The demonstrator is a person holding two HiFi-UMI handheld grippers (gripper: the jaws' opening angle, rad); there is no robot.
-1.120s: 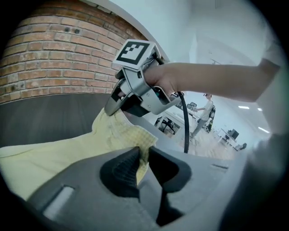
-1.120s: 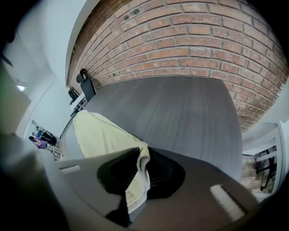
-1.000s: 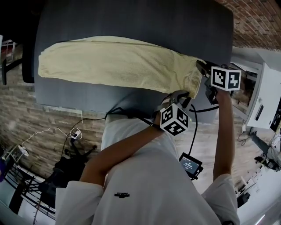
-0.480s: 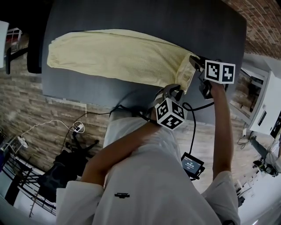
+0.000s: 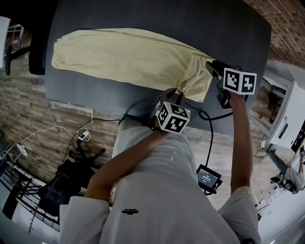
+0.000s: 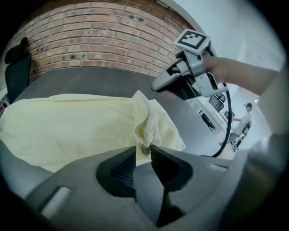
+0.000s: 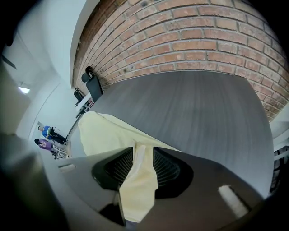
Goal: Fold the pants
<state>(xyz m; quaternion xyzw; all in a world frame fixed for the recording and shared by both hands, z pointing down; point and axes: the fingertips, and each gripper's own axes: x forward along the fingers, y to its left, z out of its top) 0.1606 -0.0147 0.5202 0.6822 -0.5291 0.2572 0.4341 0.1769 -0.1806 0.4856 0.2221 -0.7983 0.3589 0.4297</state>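
The pale yellow pants [image 5: 124,57] lie folded lengthwise across the dark grey table [image 5: 143,14], with the waist end at the right. My left gripper [image 5: 177,91] is at the waist's near corner. In the left gripper view a bunched ridge of cloth [image 6: 146,119] reaches its tips [image 6: 143,149]; its jaws have just been opening. My right gripper [image 5: 210,66] is at the waist's far corner. A strip of cloth [image 7: 135,180] lies loose between its pads, and its jaws have just been opening too. The right gripper [image 6: 158,85] also shows above the cloth in the left gripper view.
A dark chair [image 5: 35,52] stands at the table's left end. A brick wall [image 7: 189,40] runs behind the table. Cables and a small screen device [image 5: 208,177] hang near my body. White furniture [image 5: 286,119] stands to the right.
My left gripper has slid left along the waist's near edge, and the waist end has bunched into a raised fold. Both grippers' jaws stand wider than before.
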